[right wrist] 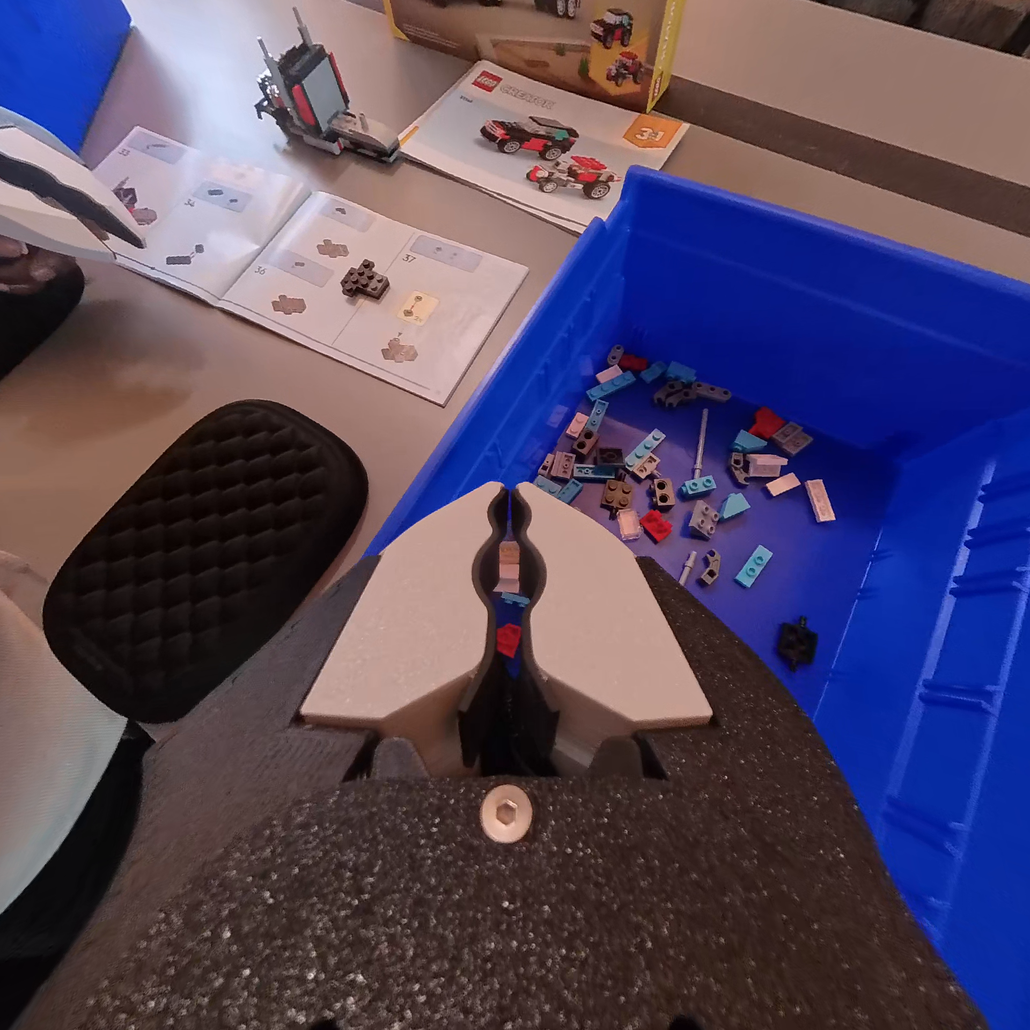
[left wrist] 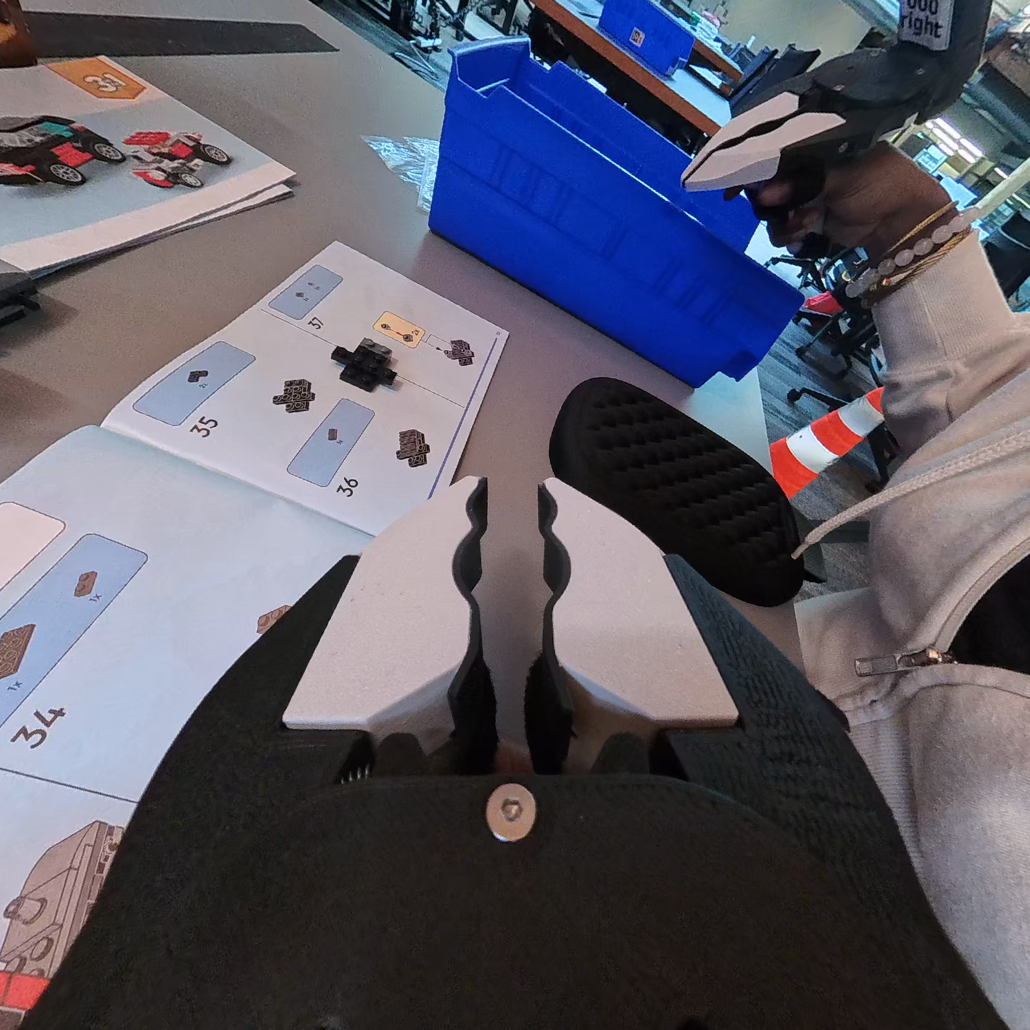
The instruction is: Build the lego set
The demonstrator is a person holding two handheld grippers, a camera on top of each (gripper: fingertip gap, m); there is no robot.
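Note:
A small black lego assembly [left wrist: 365, 365] sits on the open instruction booklet [left wrist: 312, 390]; it also shows in the right wrist view [right wrist: 365, 281]. My left gripper [left wrist: 513, 490] is slightly open and empty, low over the table near the booklet's corner. My right gripper [right wrist: 510, 489] is shut with nothing held, hovering over the near rim of the blue bin [right wrist: 780, 290]. Several loose bricks [right wrist: 669, 474] in blue, red, grey and black lie on the bin floor. The right gripper [left wrist: 724, 161] also shows raised above the bin [left wrist: 585, 223] in the left wrist view.
A partly built black and red truck [right wrist: 312, 100] stands at the back. A second booklet [right wrist: 546, 145] and the set's box [right wrist: 557, 44] lie behind. A black padded rest [right wrist: 206, 557] sits near the table's edge. An orange cone [left wrist: 825, 440] stands on the floor. The tips of one gripper are about 30 centimeters away from the tips of the other.

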